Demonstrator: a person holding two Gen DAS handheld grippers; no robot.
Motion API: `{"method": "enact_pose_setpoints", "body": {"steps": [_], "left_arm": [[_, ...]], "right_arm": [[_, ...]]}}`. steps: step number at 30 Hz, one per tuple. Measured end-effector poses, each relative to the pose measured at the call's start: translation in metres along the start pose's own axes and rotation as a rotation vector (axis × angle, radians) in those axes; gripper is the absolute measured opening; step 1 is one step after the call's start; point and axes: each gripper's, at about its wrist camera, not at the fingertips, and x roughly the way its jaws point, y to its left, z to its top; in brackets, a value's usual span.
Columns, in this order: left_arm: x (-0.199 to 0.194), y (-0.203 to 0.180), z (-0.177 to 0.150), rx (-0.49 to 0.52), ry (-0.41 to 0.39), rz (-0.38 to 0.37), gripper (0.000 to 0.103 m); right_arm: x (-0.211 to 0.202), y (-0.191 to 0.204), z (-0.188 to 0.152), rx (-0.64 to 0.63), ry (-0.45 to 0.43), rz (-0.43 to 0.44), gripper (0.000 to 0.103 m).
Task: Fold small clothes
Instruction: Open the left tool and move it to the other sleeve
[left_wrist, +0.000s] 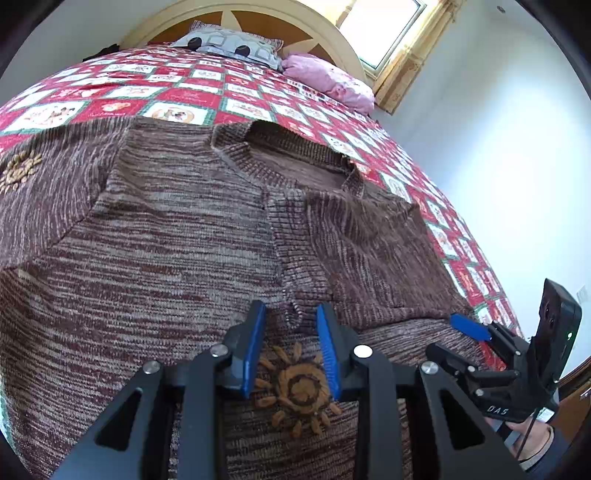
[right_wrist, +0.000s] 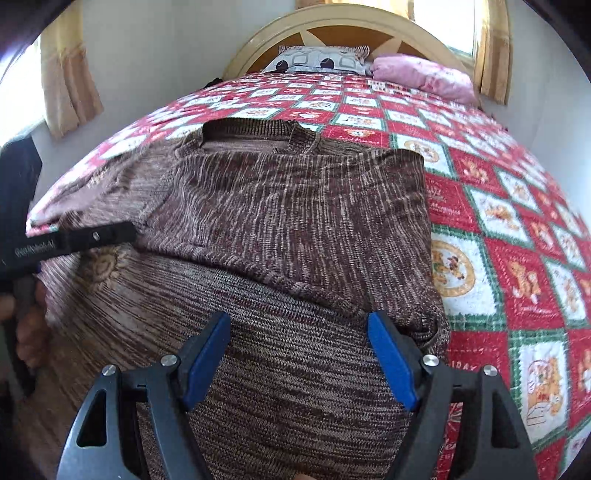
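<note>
A brown marled knit sweater (left_wrist: 166, 229) lies flat on the bed, neck hole toward the headboard. Its right sleeve (left_wrist: 354, 254) is folded inward across the chest, and the cuff ends near my left gripper. A sun embroidery (left_wrist: 299, 387) shows on the front below the cuff. My left gripper (left_wrist: 291, 314) is open and hovers over the sweater, its fingers either side of the cuff tip. My right gripper (right_wrist: 299, 325) is open above the sweater (right_wrist: 280, 229) near the folded sleeve's lower edge. It also shows in the left wrist view (left_wrist: 469, 326).
The bed has a red, white and green patchwork quilt (right_wrist: 509, 229). A grey patterned pillow (left_wrist: 229, 44) and a pink pillow (left_wrist: 325, 77) lie by the rounded wooden headboard (right_wrist: 332, 33). Windows with yellow curtains flank the bed. The bed edge runs along the right.
</note>
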Motion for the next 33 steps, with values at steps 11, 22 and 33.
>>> {"method": "enact_pose_setpoints", "body": {"steps": [11, 22, 33], "left_arm": [[-0.055, -0.008, -0.009, 0.067, -0.081, 0.167, 0.085], [-0.129, 0.072, 0.003, 0.022, -0.169, 0.399, 0.085], [-0.180, 0.236, -0.007, -0.484, -0.195, 0.492, 0.080]], "right_arm": [[0.000, 0.004, -0.001, -0.009, -0.016, -0.013, 0.079], [-0.001, 0.002, -0.002, 0.000, -0.027, -0.005, 0.079], [-0.003, 0.004, -0.002, -0.007, -0.029, -0.014, 0.079]]}}
